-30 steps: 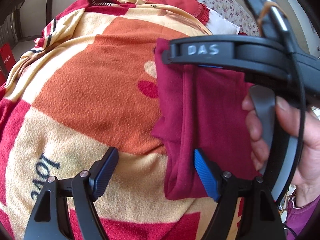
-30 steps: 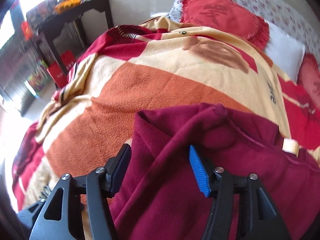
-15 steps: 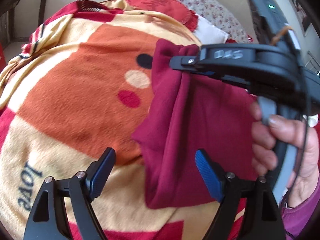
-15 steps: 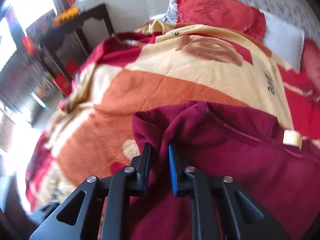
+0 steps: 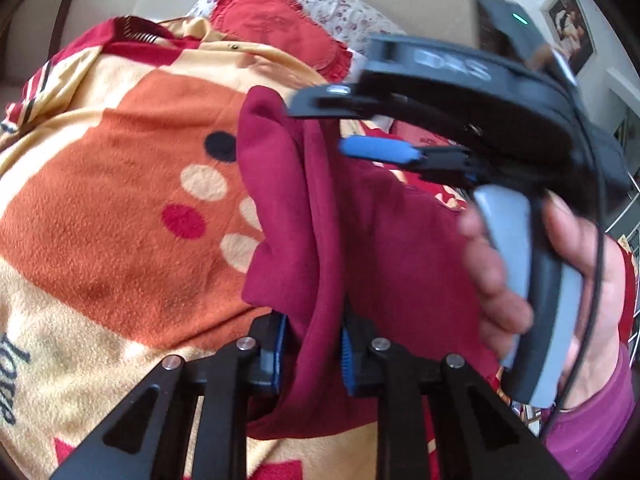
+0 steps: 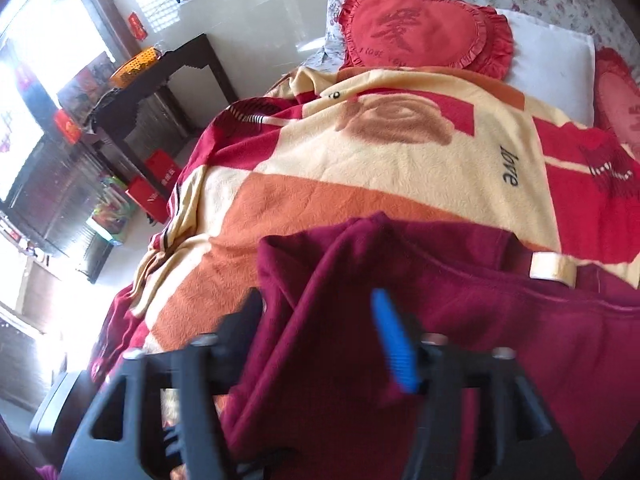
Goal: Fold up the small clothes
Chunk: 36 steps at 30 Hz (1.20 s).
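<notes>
Left tool [image 5: 312, 354]: jaws have just been closing and now pinch a gathered fold of the maroon garment [image 5: 360, 232] at its near edge; cloth fills the gap between the blue pads.
Right tool [image 6: 332, 344]: jaws have just been opening and stand apart; the garment's far corner lies between them, and neither pad plainly presses it. In the left wrist view it sits at the far end of the garment, held by a hand [image 5: 516, 264].
Garment, location: on the patterned blanket [image 5: 120, 208] covering the bed, right of the orange panel, well short of the red heart cushion [image 6: 420, 28] at the head.
Garment, orientation: long axis runs near to far, from the left tool's grip up toward the right tool; the left edge is bunched and raised, not flat.
Reason for the hold: one tool at each end of the same edge suggests the edge is to be lifted and carried over for a fold; the near end is secured, the far end is not.
Stage, judged: early; no neat fold visible yet.
Risk, judged: the loose far corner may sag.
</notes>
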{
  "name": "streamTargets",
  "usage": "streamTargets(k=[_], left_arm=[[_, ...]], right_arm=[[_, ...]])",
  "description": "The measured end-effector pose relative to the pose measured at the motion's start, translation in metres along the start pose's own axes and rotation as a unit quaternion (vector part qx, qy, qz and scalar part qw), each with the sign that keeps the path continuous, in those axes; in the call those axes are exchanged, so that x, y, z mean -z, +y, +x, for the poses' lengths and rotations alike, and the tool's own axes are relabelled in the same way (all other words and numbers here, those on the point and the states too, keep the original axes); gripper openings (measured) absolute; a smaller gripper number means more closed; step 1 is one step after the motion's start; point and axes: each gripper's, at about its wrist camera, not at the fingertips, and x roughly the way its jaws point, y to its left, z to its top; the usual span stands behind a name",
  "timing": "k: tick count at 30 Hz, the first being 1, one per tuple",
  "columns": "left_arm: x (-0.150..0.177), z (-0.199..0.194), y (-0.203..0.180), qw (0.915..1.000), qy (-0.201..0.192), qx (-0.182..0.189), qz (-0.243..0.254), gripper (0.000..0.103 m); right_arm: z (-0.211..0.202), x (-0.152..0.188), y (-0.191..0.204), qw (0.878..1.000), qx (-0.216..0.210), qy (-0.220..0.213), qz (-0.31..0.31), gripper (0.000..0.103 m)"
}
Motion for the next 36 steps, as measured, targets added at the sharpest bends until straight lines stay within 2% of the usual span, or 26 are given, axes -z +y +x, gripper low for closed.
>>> streamTargets(k=[2, 4, 7, 9, 11, 14, 22, 30, 33, 34, 36], left_arm=[[0.000, 0.000, -0.003, 1.0000, 0.001, -0.003, 0.004, 0.022], [0.000, 0.002, -0.004, 1.0000, 0.004, -0.007, 0.004, 0.022], [-0.001, 0.005, -0.003, 0.9998, 0.011, -0.015, 0.003, 0.021], [-0.003, 0.002, -0.004, 0.9998, 0.012, -0.017, 0.005, 0.020], [-0.006, 0.000, -0.007, 0.9998, 0.010, -0.015, 0.010, 0.020], [-0.007, -0.008, -0.025, 0.9997, 0.007, -0.003, 0.023, 0.019], [-0.012, -0.004, -0.114, 0.9952, 0.009, 0.045, 0.086, 0.019], [0.008, 0.042, -0.220, 0.9815, 0.038, 0.084, 0.167, 0.019], [0.021, 0.064, -0.240, 0.9780, 0.060, 0.091, 0.178, 0.020], [0.026, 0.072, -0.244, 0.9773, 0.072, 0.095, 0.176, 0.023], [0.033, 0.078, -0.250, 0.9749, 0.096, 0.096, 0.176, 0.042]], right_arm=[[0.014, -0.003, 0.011, 1.000, -0.001, 0.026, -0.014, 0.049], [0.034, -0.002, 0.022, 0.997, 0.016, 0.065, -0.032, 0.049], [0.054, 0.002, 0.032, 0.994, 0.053, 0.082, -0.058, 0.048], [0.056, 0.005, 0.032, 0.992, 0.077, 0.073, -0.073, 0.034], [0.047, 0.009, 0.024, 0.994, 0.070, 0.057, -0.064, 0.007], [0.018, 0.013, 0.010, 0.997, 0.044, 0.020, -0.054, 0.001], [-0.081, 0.023, -0.056, 0.998, 0.004, -0.066, 0.012, 0.000], [-0.157, 0.057, -0.155, 0.987, 0.018, -0.123, 0.100, 0.000], [-0.170, 0.076, -0.189, 0.982, 0.022, -0.128, 0.136, 0.000], [-0.172, 0.086, -0.203, 0.980, 0.023, -0.129, 0.151, 0.000], [-0.172, 0.099, -0.221, 0.976, 0.025, -0.130, 0.173, 0.000]])
